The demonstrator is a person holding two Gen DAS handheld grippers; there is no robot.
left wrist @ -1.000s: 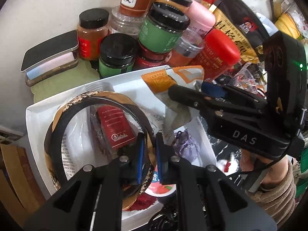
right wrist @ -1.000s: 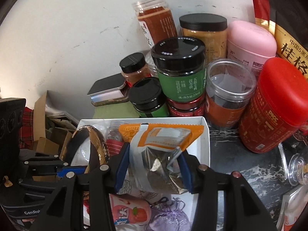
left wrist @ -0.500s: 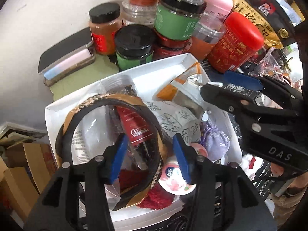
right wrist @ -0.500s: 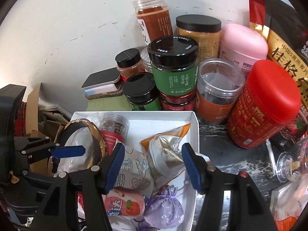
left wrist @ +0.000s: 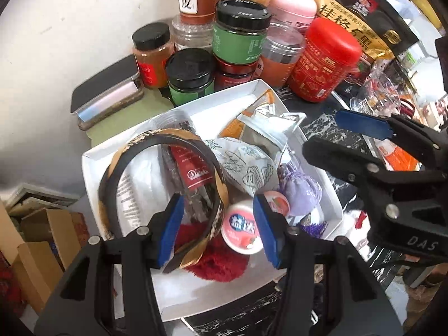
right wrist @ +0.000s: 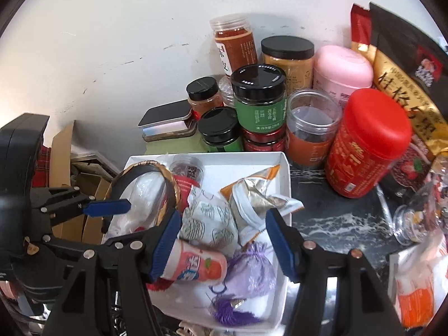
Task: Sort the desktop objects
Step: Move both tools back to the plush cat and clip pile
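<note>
A white tray holds a black and gold headband, an orange snack pack, a white patterned pack, a purple sachet, a pink cup and a red-labelled bottle. My left gripper hangs open over the tray's near left part, above the headband's end. My right gripper is open above the tray's near right side, with nothing between its fingers.
Jars crowd the wall behind the tray: a green-labelled jar, a red canister, a pink tub. A flat black-lidded box lies at the back left. Cardboard boxes sit below at left. A glass stands on the dark marbled top.
My left gripper opened and let go of the headband. My right gripper released the orange snack pack, which now lies in the tray. Both grippers drew back toward me.
</note>
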